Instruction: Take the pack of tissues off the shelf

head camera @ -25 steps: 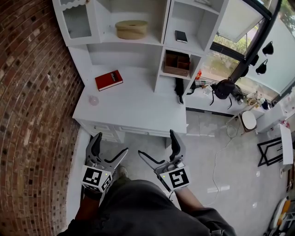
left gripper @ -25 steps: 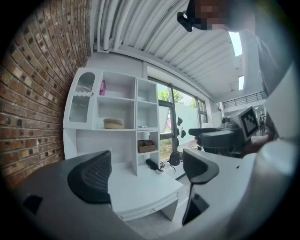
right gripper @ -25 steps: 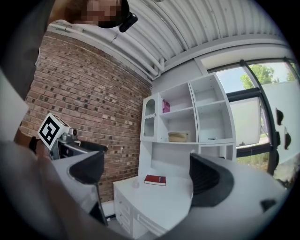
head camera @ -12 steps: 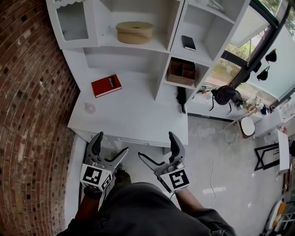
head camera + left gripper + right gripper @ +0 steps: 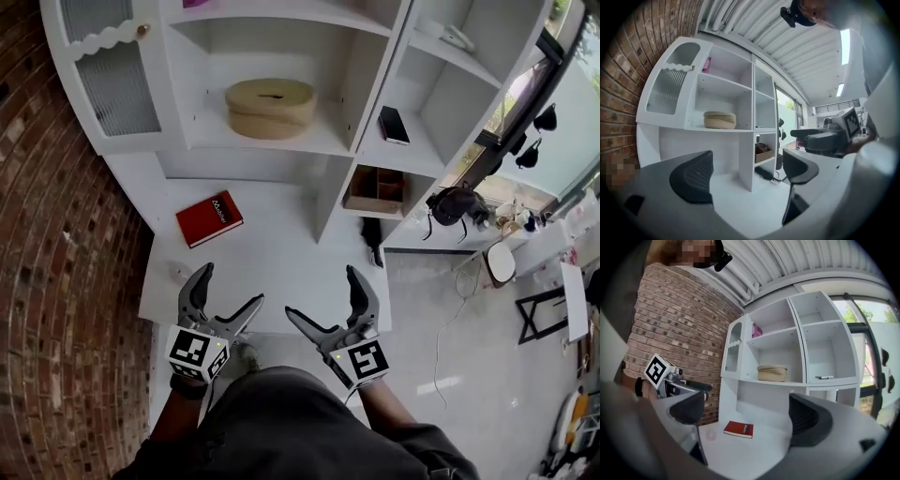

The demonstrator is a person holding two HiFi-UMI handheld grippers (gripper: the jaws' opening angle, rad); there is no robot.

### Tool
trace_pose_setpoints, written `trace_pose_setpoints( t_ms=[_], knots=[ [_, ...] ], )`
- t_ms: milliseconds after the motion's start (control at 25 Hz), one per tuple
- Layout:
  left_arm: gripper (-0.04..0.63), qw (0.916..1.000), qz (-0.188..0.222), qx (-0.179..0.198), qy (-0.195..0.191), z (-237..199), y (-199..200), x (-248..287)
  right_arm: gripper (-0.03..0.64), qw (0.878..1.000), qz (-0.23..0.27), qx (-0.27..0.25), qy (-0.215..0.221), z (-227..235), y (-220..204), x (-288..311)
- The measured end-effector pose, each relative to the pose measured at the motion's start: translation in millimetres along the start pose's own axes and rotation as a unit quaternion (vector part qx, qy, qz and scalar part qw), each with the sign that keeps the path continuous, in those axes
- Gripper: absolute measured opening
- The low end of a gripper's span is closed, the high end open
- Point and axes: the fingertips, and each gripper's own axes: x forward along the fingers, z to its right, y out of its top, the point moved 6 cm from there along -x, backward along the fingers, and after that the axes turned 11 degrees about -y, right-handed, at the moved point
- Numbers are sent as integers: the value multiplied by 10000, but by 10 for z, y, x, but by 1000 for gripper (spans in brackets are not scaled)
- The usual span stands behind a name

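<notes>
Head view: your left hand-held gripper (image 5: 230, 287) and right hand-held gripper (image 5: 322, 292) gape empty at the bench (image 5: 281, 234) front | pink pack of tissues (image 5: 756, 330), probably, stands on the top shelf (image 5: 780, 331), well apart | likely light, soft, slippery wrap: pinch its middle gently.

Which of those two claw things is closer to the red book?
Left. The left gripper is almost straight in front of the red book; the right gripper is farther right.

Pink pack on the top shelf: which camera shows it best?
Right gripper view: the pink pack shows largest and unobstructed there. Left gripper view shows a narrower slice; head view crops it at the frame's top.
</notes>
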Motion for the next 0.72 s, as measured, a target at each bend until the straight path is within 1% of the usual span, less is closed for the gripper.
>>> trace_pose_setpoints(
  t_ms=[240, 360, 440, 560, 720],
  knots=[
    [463, 9991, -84, 326, -249, -851, 325, 503, 563, 9994, -7, -60, -327, 209, 75, 792],
    [463, 9994, -24, 259, -227, -1240, 524, 773, 562, 9993, 59, -71, -369, 414, 166, 1222],
    [463, 9996, 60, 217, -182, -1420, 675, 936, 561, 9994, 61, -72, -340, 578, 229, 1468],
    [462, 9995, 114, 292, -80, -1643, 882, 1175, 560, 9994, 59, -85, -334, 806, 333, 1827],
    [462, 9994, 20, 334, 49, -1744, 950, 1374, 557, 9997, 81, -52, -235, 998, 425, 2101]
  ],
)
